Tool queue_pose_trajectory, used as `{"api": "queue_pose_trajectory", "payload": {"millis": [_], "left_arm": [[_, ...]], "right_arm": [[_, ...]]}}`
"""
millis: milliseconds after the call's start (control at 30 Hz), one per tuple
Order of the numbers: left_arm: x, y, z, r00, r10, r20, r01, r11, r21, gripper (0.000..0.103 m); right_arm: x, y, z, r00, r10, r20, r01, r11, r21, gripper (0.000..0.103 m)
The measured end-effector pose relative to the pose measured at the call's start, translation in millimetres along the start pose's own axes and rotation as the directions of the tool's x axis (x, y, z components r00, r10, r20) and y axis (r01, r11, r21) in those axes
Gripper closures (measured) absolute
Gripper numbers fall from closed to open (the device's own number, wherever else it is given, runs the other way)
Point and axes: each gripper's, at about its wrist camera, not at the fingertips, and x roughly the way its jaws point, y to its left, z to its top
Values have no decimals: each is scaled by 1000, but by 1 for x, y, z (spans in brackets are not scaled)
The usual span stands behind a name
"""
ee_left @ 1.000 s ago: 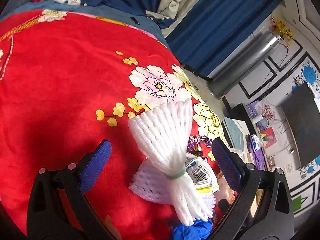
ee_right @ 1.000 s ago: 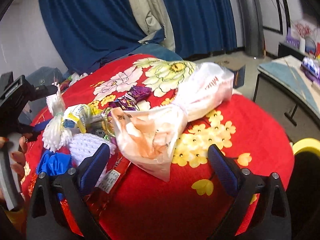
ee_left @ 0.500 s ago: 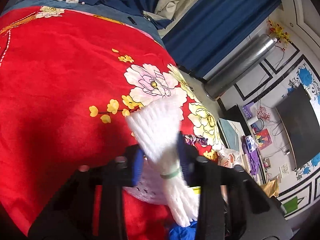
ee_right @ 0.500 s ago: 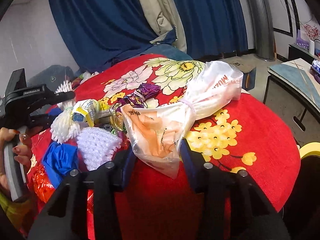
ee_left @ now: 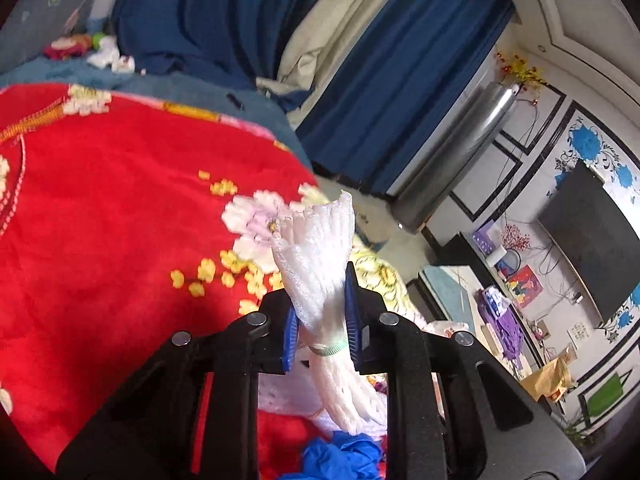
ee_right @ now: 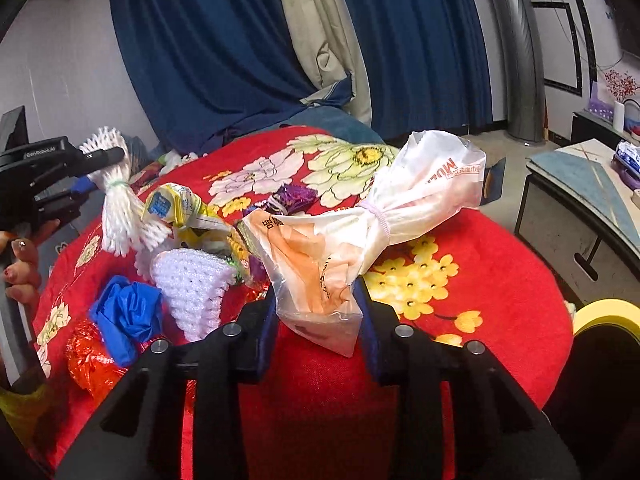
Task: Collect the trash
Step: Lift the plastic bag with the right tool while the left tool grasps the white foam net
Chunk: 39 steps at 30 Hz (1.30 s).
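Red flowered blanket point(ee_right: 460, 288) covers the work surface, blue curtains point(ee_right: 224, 48) hang behind it, and a dark screen point(ee_left: 588, 240) stands on the wall off to the right of the left claw

Left claw point(ee_left: 320, 320): jaws fully closed on a white foam net point(ee_left: 316, 264), bunched and tied with a pale green band. Blue pads press it from both sides just above the band. Fanned top of the net sticks out ahead of the fingertips; the tied tail hangs back under the claw. Seen from the right wrist, the same net point(ee_right: 116, 208) hangs clear of the blanket, gripped by the left claw point(ee_right: 100, 160) at far left, with a person's hand point(ee_right: 20, 264) on the handle

Right claw point(ee_right: 316, 316): jaws closing, with the near corner of a clear plastic bag point(ee_right: 360, 232) between the blue pads, which touch it on both sides. Bag is knotted at its middle with a pale band; its far half lies ahead and to the right of the fingertips on the blanket

Remaining litter sits just left of the right claw: a second white foam net point(ee_right: 192, 288), a crumpled blue wrapper point(ee_right: 128, 312), a shiny red wrapper point(ee_right: 88, 364), a yellow carton point(ee_right: 172, 208), a purple wrapper point(ee_right: 296, 196) further ahead. Yellow rim point(ee_right: 608, 316) shows at far right; what it belongs to I cannot tell
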Motion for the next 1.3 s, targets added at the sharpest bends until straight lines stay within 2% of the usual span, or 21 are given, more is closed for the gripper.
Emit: {"api": "queue_pose_trajectory", "payload": {"millis": [167,300,433,633,767,967,1100,1300], "left_arm": [[-15,-12,1,999,-25,20,25,999,29,89],[-22,-17,-2,998,-65,-21,65,998,25,89],[-19,-23,-12,993,-71,-93,74,997,35,89],[-11,-29,-35,974,-103,-203,107,994,11,90],[-4,-29,-42,949,-160,-271,151,987,-56,90],[9,-41,-51,921,-219,-323,192,975,-114,90],[12,-60,-53,916,-242,-319,223,970,-94,90],[16,-81,-51,927,-234,-292,235,971,-34,90]], "right_arm": [[-11,2,3,1000,2,22,-2,1000,-19,70],[-18,4,5,999,3,37,-2,999,-32,70],[-26,6,8,999,1,53,1,999,-38,70],[-38,4,10,997,-8,76,12,999,-45,70],[-44,2,10,996,-12,86,16,999,-46,70],[-50,-1,14,994,-12,108,16,999,-35,70],[-55,-3,15,992,-21,127,25,999,-36,70],[-66,-10,17,986,-41,161,49,998,-46,70]]}}
